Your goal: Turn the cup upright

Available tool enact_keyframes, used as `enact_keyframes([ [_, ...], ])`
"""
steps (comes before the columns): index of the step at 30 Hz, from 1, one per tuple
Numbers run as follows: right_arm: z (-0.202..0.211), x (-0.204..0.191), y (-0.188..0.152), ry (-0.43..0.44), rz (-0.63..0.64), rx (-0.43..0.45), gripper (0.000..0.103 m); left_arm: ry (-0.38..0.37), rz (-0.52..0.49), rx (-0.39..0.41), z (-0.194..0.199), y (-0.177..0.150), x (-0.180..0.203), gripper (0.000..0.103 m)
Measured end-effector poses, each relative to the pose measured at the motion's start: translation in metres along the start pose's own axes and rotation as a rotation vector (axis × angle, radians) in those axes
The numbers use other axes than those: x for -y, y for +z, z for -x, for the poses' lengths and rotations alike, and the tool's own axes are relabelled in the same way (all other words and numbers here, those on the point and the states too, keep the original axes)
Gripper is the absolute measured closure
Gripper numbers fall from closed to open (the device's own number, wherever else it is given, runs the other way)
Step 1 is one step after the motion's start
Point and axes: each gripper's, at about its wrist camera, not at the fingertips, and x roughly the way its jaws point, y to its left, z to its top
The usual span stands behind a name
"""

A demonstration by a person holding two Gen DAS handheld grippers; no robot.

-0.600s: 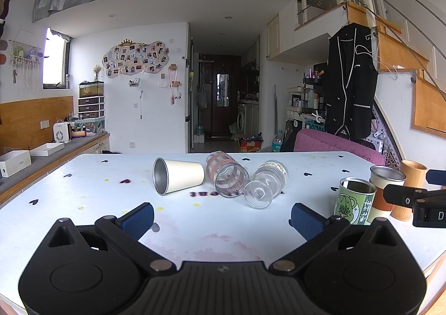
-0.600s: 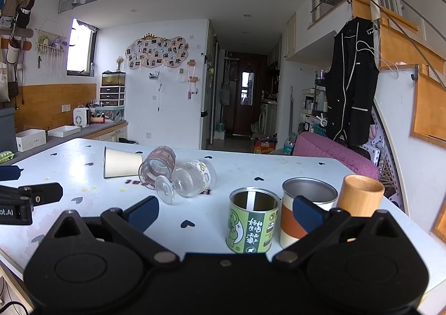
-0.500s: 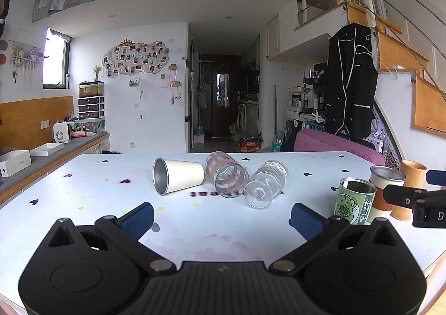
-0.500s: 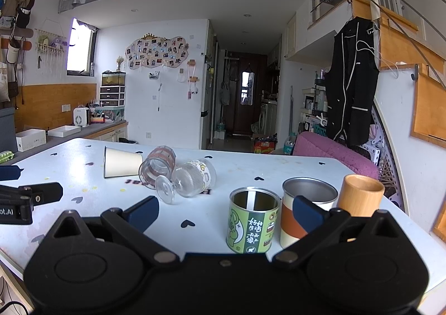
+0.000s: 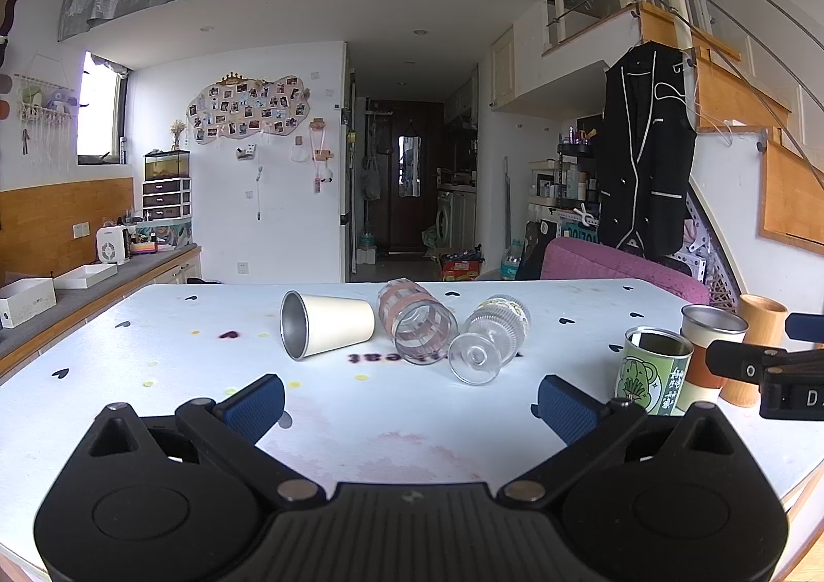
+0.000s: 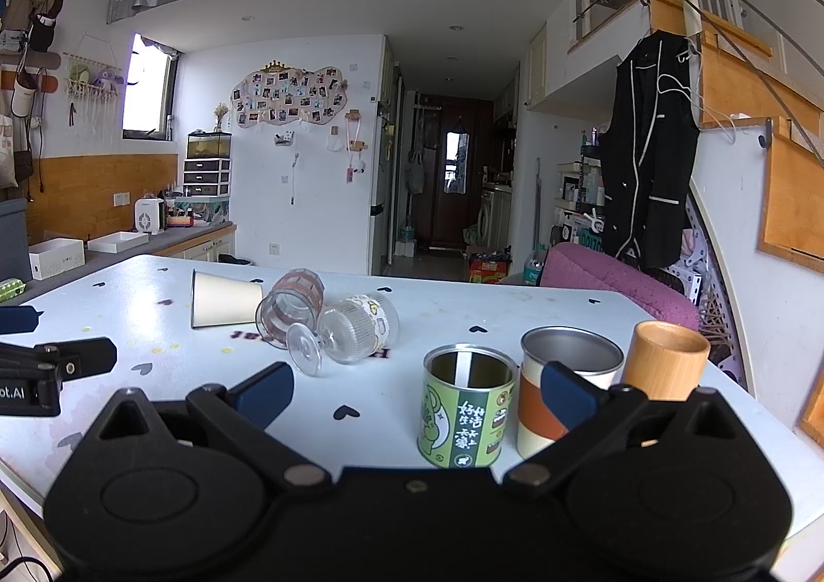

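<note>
Cups lie toppled mid-table: cream metal cup, pink-banded glass, ribbed goblet. We hold left gripper and right gripper jaws apart, empty, short of them.

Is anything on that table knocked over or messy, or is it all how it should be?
Three cups lie on their sides mid-table: a cream cup, a pink-banded glass and a ribbed stemmed glass. Three others stand upright on the right: a green tin, an orange-banded cup and a wooden cup. Faint pink stains mark the table.
</note>
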Motion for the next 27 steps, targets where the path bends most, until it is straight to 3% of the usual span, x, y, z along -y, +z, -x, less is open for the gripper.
enact_keyframes([
  [22,0.0011,0.0,0.0005,0.002,-0.002,0.0,0.0,-0.002,0.0,0.0,-0.0001,0.0,-0.0001,0.0],
  [27,0.002,-0.0015,-0.0009,0.006,-0.004,0.003,0.0,-0.036,-0.017,0.012,-0.0005,0.0024,0.0015,0.0],
])
